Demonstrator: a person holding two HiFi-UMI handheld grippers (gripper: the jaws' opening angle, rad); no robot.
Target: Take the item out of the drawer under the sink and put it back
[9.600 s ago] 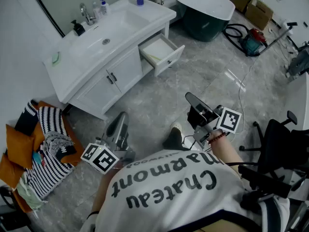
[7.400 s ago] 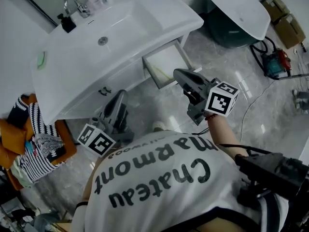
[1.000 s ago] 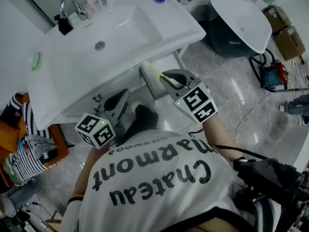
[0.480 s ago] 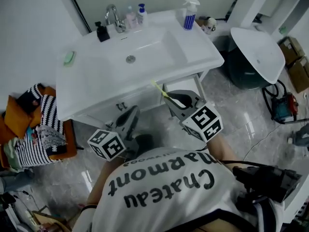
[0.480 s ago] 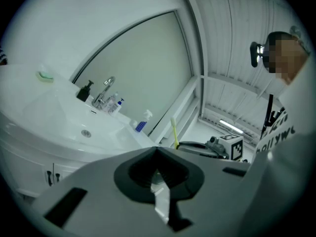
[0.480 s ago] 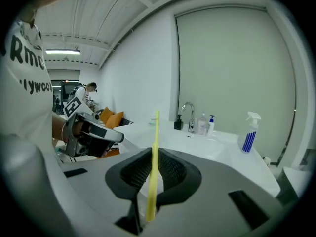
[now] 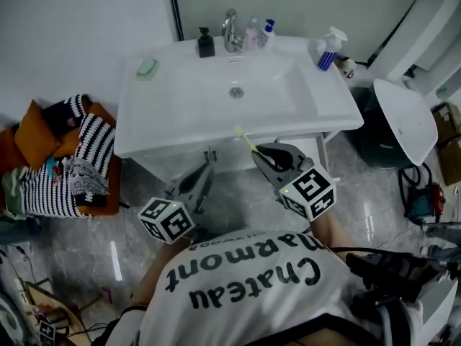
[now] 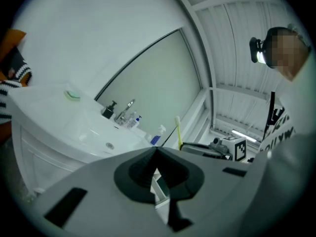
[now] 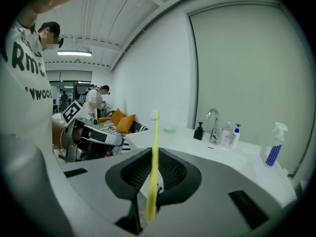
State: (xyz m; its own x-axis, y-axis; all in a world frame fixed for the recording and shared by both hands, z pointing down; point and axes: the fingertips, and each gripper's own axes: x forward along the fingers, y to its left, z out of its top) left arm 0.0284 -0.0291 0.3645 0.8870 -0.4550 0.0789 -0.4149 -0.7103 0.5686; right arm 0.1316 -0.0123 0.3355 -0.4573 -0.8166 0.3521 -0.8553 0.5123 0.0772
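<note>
Head view looks down on a white sink (image 7: 166, 137) with both claws held in front of its near edge, over the grey floor. The right claw (image 7: 261, 152) is closed on a yellow toothbrush (image 7: 245, 140), gripped low on the handle; the bristle end slants up and away from the jaws and shows over the front rim of the sink. In the right gripper view the handle stands nearly upright between the two dark pads, which press on it from both sides, and its white bristles rise well above the jaw tips.

The left claw (image 7: 208, 166) sits just left of the right one, also before the sink's front edge. In the left gripper view its jaws meet at the tips with nothing between them.

At the back of the sink stand a chrome faucet (image 7: 230, 29), a black dispenser (image 7: 206, 44) to the left of it and small bottles to the right of it. A blue spray bottle (image 7: 328, 51) stands at the sink's right rear corner, and a green soap (image 7: 147, 67) lies at its left rear. Left of the sink, striped cloth (image 7: 88, 157) lies heaped with orange cushions. Right of the sink stands a dark tub (image 7: 398, 114) with a white top.
</note>
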